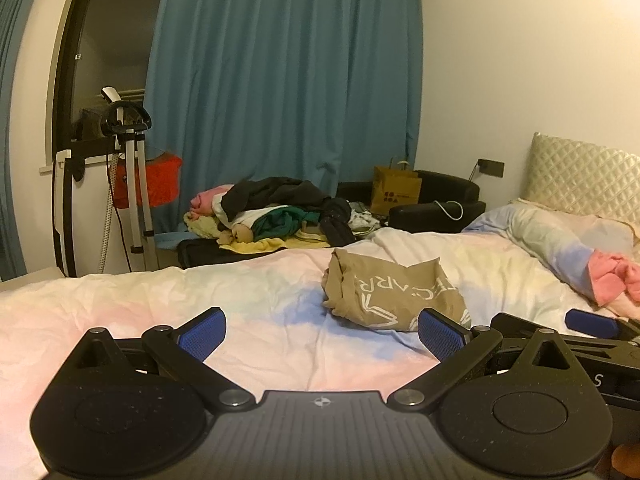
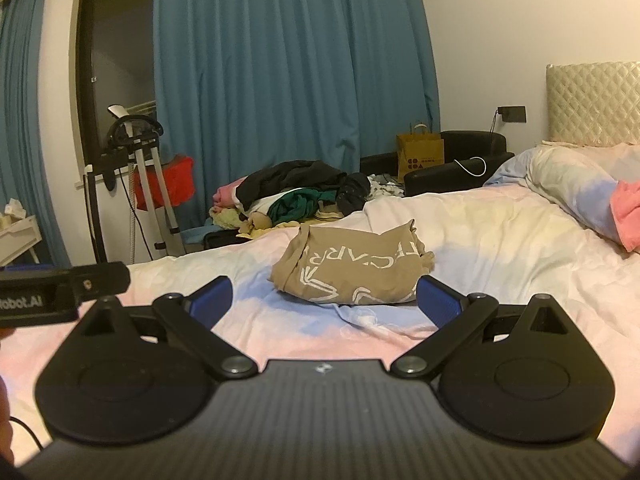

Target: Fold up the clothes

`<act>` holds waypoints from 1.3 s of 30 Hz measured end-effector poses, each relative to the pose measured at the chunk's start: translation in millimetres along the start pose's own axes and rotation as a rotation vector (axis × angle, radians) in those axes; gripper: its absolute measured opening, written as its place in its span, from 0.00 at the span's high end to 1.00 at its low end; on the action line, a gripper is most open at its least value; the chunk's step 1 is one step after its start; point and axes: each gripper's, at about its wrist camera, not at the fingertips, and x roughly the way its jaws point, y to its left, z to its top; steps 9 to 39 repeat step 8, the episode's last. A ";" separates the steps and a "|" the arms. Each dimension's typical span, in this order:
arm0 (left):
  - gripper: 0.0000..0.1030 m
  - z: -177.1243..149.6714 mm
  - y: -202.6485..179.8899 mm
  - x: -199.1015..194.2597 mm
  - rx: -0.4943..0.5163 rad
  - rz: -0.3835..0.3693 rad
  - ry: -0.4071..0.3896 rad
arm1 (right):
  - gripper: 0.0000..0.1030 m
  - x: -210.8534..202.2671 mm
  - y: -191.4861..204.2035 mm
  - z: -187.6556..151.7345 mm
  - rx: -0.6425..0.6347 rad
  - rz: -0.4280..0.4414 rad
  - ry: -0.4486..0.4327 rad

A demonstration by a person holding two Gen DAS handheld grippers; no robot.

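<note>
Bed (image 2: 500,240) carrying folded tan printed garment (image 2: 352,270) mid-surface, long axis crosswise, ahead of wide-open, empty left hand-held gripper (image 1: 320,334) and nearer right hand-held gripper (image 2: 324,298).

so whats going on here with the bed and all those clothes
A person holds a claw in each hand over a bed, folding clothes. The left claw and right claw are both open and empty, pointed at a tan shirt with white lettering that lies bunched in a rough bundle on the bedspread. Neither claw touches it. A pile of clothes sits beyond the bed.
</note>
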 end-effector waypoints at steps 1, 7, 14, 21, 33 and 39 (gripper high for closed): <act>0.00 -0.5 -0.3 -0.4 0.001 0.001 0.002 | 0.03 -0.3 0.3 -0.4 -0.003 0.000 0.000; 0.00 -3.2 -0.4 -2.3 0.002 0.005 0.008 | 0.03 -1.0 1.3 -1.2 -0.013 0.001 0.004; 0.00 -3.7 0.0 -2.7 0.002 0.004 0.008 | 0.03 -1.2 1.2 -1.2 -0.014 0.002 0.004; 0.00 -3.7 0.0 -2.7 0.002 0.004 0.008 | 0.03 -1.2 1.2 -1.2 -0.014 0.002 0.004; 0.00 -3.7 0.0 -2.7 0.002 0.004 0.008 | 0.03 -1.2 1.2 -1.2 -0.014 0.002 0.004; 0.00 -3.7 0.0 -2.7 0.002 0.004 0.008 | 0.03 -1.2 1.2 -1.2 -0.014 0.002 0.004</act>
